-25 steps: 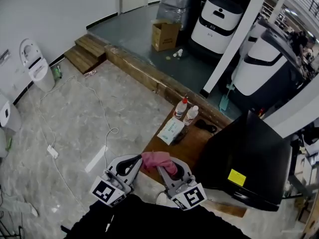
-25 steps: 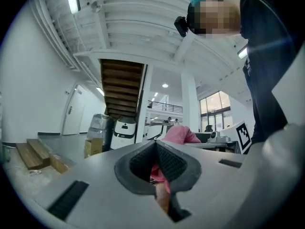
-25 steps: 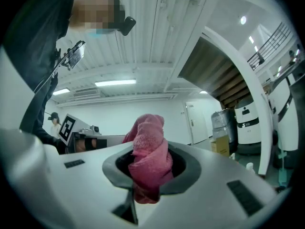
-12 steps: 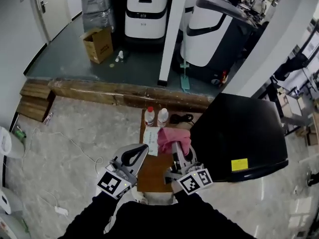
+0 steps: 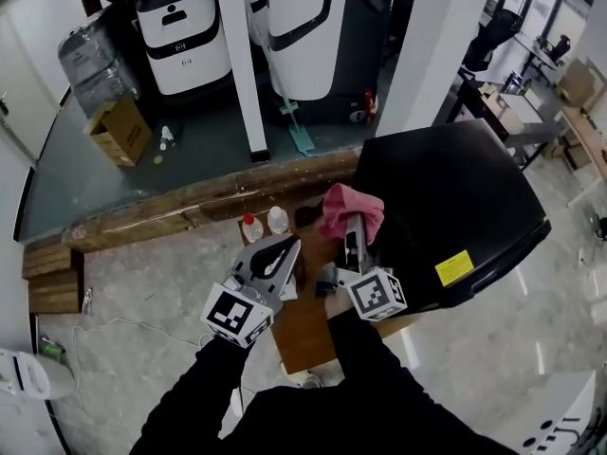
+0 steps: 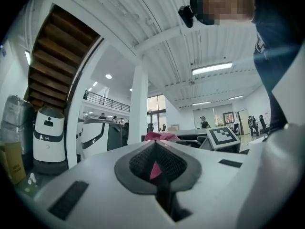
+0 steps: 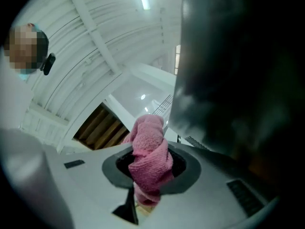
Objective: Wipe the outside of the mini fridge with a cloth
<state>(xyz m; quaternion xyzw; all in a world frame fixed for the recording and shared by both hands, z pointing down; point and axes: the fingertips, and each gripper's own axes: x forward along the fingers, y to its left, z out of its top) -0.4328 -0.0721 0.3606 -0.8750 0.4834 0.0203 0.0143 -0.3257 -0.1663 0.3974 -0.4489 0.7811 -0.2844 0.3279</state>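
The black mini fridge (image 5: 455, 207) stands at the right of the head view, with a yellow label (image 5: 452, 268) on its near face. My right gripper (image 5: 353, 227) is shut on a pink cloth (image 5: 349, 210), held against the fridge's left top edge. In the right gripper view the pink cloth (image 7: 148, 157) bulges from between the jaws and the dark fridge wall (image 7: 238, 80) fills the right side. My left gripper (image 5: 277, 256) hovers to the left of the right one, shut with nothing in it; the left gripper view shows the cloth (image 6: 160, 136) beyond its closed jaws.
A low wooden board (image 5: 308, 335) lies on the marble floor beside the fridge, carrying two plastic bottles (image 5: 264, 224). A wooden step edge (image 5: 180, 207) runs behind. Large white service robots (image 5: 185, 36), a white pillar (image 5: 242, 64) and a cardboard box (image 5: 119, 131) stand further back.
My head view has swung round, so the fridge now lies up and right. My right gripper has carried the pink cloth up to the fridge's left top edge. The left gripper stayed beside it.
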